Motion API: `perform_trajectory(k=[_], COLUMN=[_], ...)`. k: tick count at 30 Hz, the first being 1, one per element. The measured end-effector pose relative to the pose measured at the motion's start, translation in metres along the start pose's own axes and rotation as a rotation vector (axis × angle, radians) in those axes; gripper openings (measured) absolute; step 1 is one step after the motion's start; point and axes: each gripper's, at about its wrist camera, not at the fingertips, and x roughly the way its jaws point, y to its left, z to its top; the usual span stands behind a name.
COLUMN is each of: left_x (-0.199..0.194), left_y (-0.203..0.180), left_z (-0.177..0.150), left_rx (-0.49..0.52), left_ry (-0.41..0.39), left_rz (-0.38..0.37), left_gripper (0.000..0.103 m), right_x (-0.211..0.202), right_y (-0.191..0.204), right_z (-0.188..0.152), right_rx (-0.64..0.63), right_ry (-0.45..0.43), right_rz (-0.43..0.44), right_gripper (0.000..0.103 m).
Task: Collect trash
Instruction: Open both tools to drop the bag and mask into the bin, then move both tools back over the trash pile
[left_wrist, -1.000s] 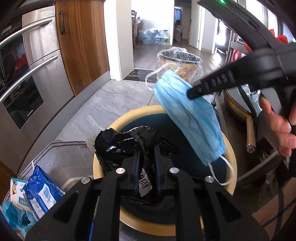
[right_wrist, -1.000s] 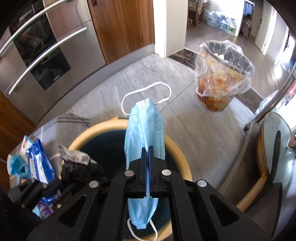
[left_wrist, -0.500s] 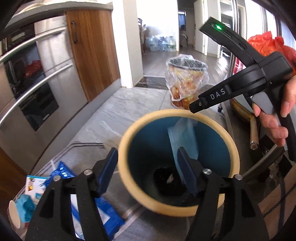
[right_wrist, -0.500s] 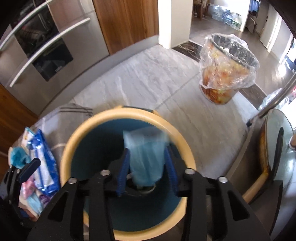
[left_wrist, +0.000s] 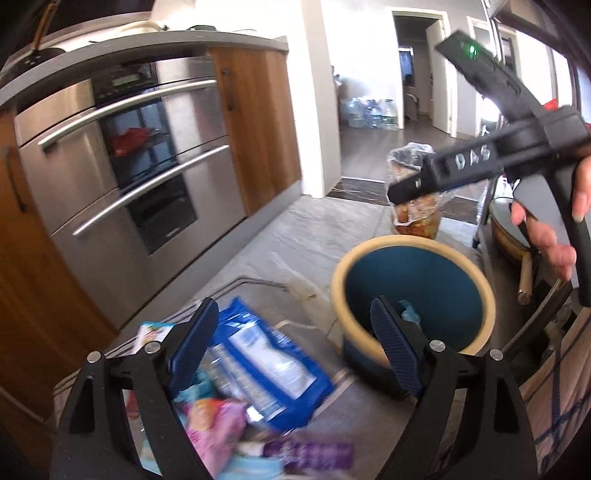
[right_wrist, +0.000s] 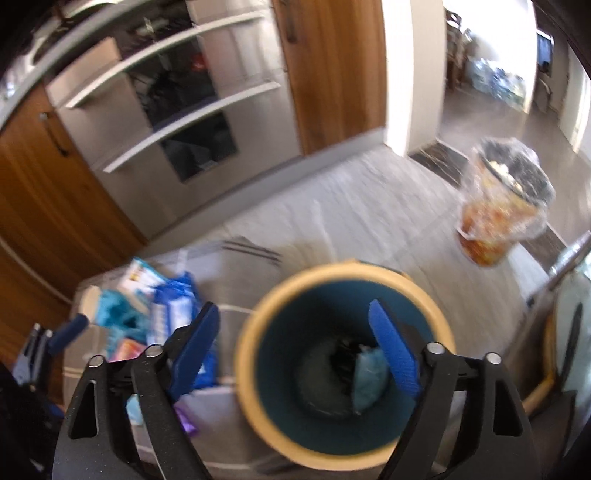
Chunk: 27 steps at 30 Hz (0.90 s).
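Note:
A round bin (right_wrist: 255, 369) with a tan rim and a blue inside stands on the floor. At its bottom lie a blue face mask (right_wrist: 369, 376) and a crumpled black bag (right_wrist: 340, 360). My right gripper (right_wrist: 295, 343) hangs above the bin, its jaws opening, with nothing between the pads. My left gripper (left_wrist: 295, 343) is also opening and holds nothing. It sits over a trash pile left of the bin (left_wrist: 369, 258): a blue packet (left_wrist: 258, 350), a pink wrapper (left_wrist: 218, 417) and a purple wrapper (left_wrist: 314, 450). A hand (left_wrist: 546, 240) holds the right gripper's handle.
The pile lies on a grey rug (left_wrist: 369, 413). A second bin lined with clear plastic (right_wrist: 506, 210) stands further back on the tiled floor. A steel oven front (left_wrist: 140, 177) and wooden cabinets (left_wrist: 258, 122) line the left. A lidded pan (right_wrist: 569, 332) is at the right.
Both grippers opened. The mask and the black bag dropped into the bin. Both grippers rose and drew back, and the left one swung left over the trash pile.

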Motion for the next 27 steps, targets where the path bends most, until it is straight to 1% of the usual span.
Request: perform_trajectory(k=[3,5,7,12,14,15,17,18,21,23,25,27], left_x=[-0.012,-0.021,-0.029,-0.048,-0.056,-0.062,-0.069,-0.071,-0.083,-0.085,-0.082,-0.083], left_y=[0.016,0.025,0.037,0.06,0.075,0.083,0.093,0.094,0.104,0.106,0.109,0.11], left_z=[-0.009,-0.015,-0.021,-0.037,-0.049,-0.058,-0.073,-0.078,-0.111,-0.131,-0.145,-0.149], left_rx=[-0.025,-0.04,-0.061,-0.118,-0.194,-0.234,-0.278,-0.29,-0.354,-0.378,-0.384,-0.401], left_ry=[0.007,0.016,0.026,0.059,0.096,0.116,0.157,0.175,0.258,0.317,0.374,0.379], left_rz=[0.037,0.064,0.084,0.151,0.181,0.207,0.247,0.264,0.345,0.367,0.385,0.369], left_gripper=[0.084,0.085,0.087,0.088,0.088,0.089,0.091,0.091,0.092,0.092,0.092,0.092], right_x=[-0.001,-0.002,-0.001,-0.004,-0.004,-0.001,0.004,0.007,0.016,0.022,0.027,0.028], right_y=[0.025,0.041,0.053,0.085,0.095,0.099,0.109,0.114,0.13,0.137,0.141,0.15], right_z=[0.004,0.007,0.008,-0.002,-0.017,-0.027,-0.048,-0.058,-0.089,-0.106,-0.115,-0.124], right_rx=[-0.008,-0.002,-0.004,-0.054,-0.083,-0.091,-0.121,-0.145,-0.257,-0.327,-0.358,-0.412], right_ry=[-0.019,-0.029,-0.038,-0.062,-0.067,-0.055,-0.013,0.003,0.05,0.085,0.112,0.139], right_rz=[0.032,0.072,0.087,0.067,0.04,0.035,0.044,0.05,0.044,0.036,0.04,0.06], right_gripper=[0.088,0.093,0.094,0.096,0.097,0.097,0.097,0.097,0.097,0.097,0.097,0.097])
